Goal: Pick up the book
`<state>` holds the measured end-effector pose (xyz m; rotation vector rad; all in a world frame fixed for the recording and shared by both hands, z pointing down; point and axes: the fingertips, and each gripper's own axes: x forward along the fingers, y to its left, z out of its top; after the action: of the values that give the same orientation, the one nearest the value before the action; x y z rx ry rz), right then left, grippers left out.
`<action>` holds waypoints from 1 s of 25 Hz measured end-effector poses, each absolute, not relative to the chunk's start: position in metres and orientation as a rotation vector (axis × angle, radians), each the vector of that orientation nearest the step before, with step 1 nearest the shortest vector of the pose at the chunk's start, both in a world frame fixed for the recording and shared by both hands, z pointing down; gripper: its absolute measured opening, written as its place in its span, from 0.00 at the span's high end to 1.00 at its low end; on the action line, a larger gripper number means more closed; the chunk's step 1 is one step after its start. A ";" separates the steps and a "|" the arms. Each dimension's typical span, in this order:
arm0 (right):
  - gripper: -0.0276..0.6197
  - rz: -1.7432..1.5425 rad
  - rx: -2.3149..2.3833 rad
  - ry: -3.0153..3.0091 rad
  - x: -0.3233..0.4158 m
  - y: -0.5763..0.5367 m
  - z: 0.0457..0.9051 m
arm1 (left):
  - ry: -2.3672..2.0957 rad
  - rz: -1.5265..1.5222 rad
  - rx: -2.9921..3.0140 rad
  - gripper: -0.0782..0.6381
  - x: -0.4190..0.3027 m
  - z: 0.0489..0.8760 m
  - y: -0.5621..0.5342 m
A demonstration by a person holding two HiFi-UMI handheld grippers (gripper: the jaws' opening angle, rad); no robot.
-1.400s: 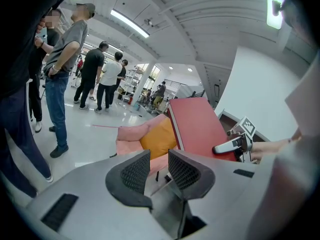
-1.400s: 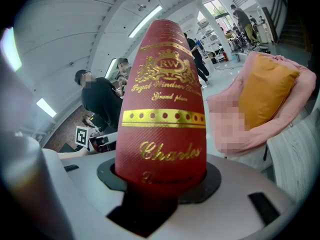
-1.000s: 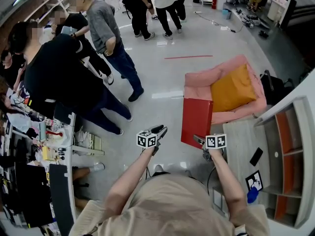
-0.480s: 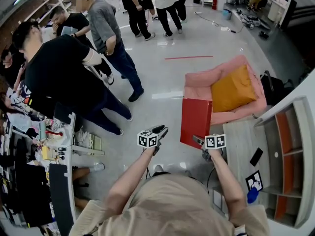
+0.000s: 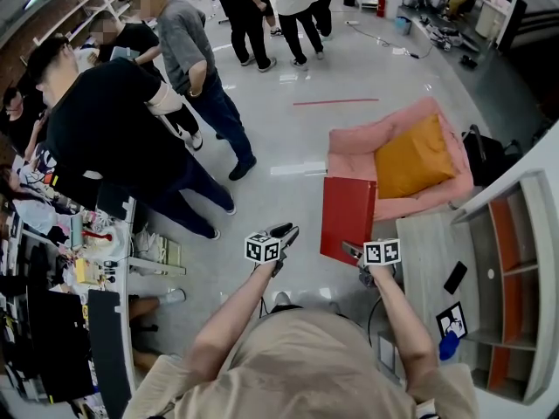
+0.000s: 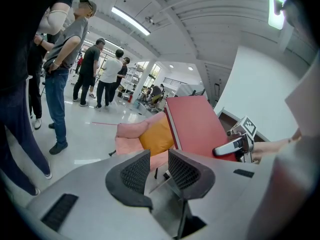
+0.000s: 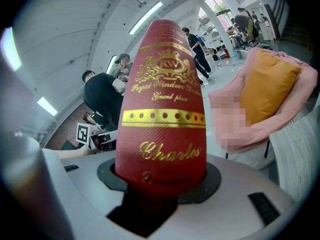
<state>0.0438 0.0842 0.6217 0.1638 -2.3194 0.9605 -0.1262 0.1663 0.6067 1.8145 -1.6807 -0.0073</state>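
Note:
A red hardcover book [image 5: 348,216] with gold lettering hangs upright in the air in front of me. My right gripper [image 5: 354,251] is shut on its lower edge, and in the right gripper view the book [image 7: 162,99] fills the middle, standing between the jaws of the right gripper [image 7: 160,179]. My left gripper [image 5: 284,234] hovers a little to the book's left, apart from it. In the left gripper view the left gripper [image 6: 159,164] stands open with nothing between its black pads, and the book [image 6: 200,129] shows beyond it to the right.
A pink armchair [image 5: 410,160] with an orange cushion [image 5: 415,155] stands just behind the book. At right are a pale side table [image 5: 432,260] with a black phone [image 5: 454,278] and an orange-shelved unit [image 5: 515,260]. Several people [image 5: 113,138] stand at left beside a cluttered desk [image 5: 96,260].
Both grippers and the book keep their places. Only the people at the left have shifted slightly.

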 end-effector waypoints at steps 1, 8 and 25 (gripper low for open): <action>0.60 0.961 0.163 -2.320 0.044 0.084 0.622 | -1.681 -0.007 1.814 0.75 -0.126 0.607 0.166; 0.60 0.969 0.154 -2.312 0.050 0.087 0.625 | -1.678 -0.003 1.809 0.75 -0.119 0.610 0.169; 0.60 0.984 0.150 -2.288 0.066 0.095 0.629 | -1.625 0.024 1.834 0.75 -0.101 0.612 0.173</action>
<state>0.0665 0.0954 0.6294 0.1502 -2.2877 0.9838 -0.1014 0.1734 0.6122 1.8339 -1.6250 0.0236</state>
